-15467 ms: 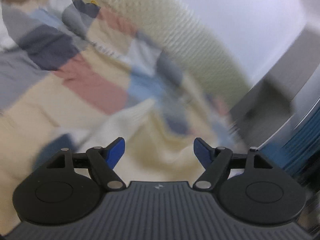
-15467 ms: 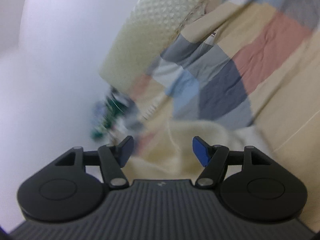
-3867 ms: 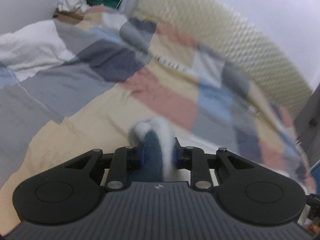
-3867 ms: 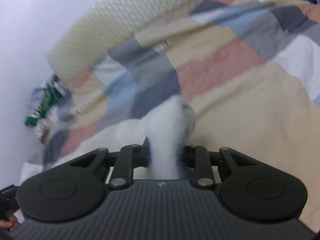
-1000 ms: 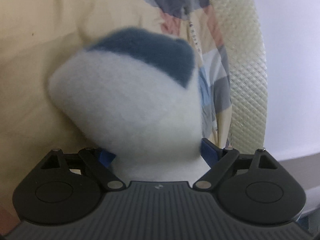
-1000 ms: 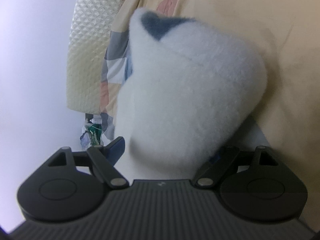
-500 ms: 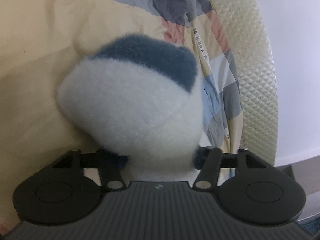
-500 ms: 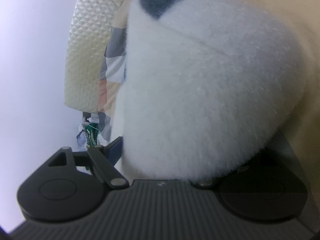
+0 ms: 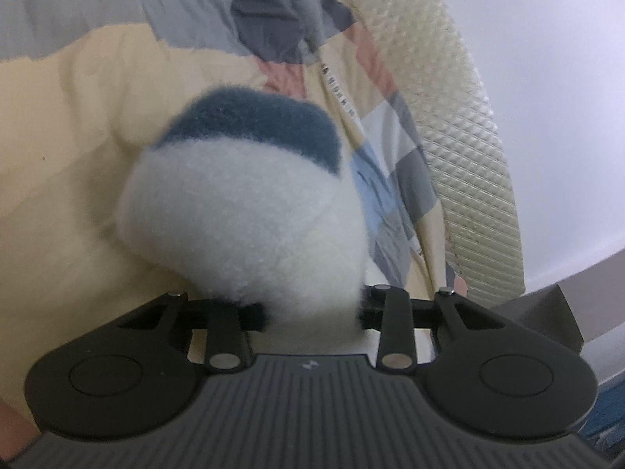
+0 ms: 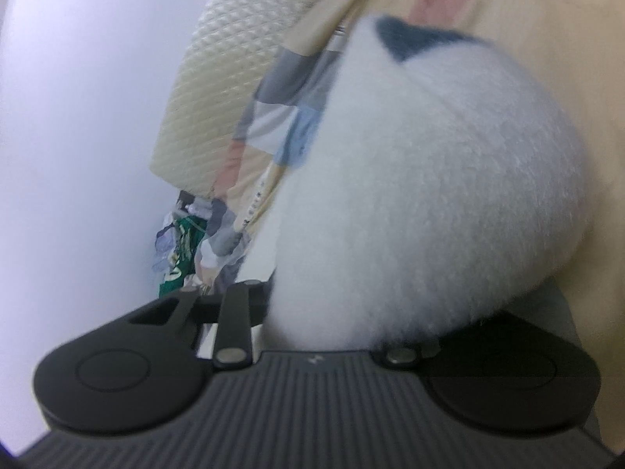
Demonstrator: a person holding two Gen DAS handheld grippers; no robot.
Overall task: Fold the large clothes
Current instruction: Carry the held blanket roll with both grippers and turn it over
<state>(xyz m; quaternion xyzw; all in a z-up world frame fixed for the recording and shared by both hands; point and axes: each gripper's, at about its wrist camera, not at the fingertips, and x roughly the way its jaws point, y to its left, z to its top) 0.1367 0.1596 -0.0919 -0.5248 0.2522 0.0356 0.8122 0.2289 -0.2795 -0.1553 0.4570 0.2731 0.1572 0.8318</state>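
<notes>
As I tilt both hands slightly downward over the quilt (image 9: 78, 125), my left gripper (image 9: 310, 314) and right gripper (image 10: 332, 312) are closing on the fleece garment (image 9: 242, 211).

Counted: one fleece garment (image 9: 242, 211), two grippers, left (image 9: 310, 312) and right (image 10: 332, 312). One patchwork bedcover (image 9: 78, 125). One quilted headboard (image 9: 461, 125).
</notes>
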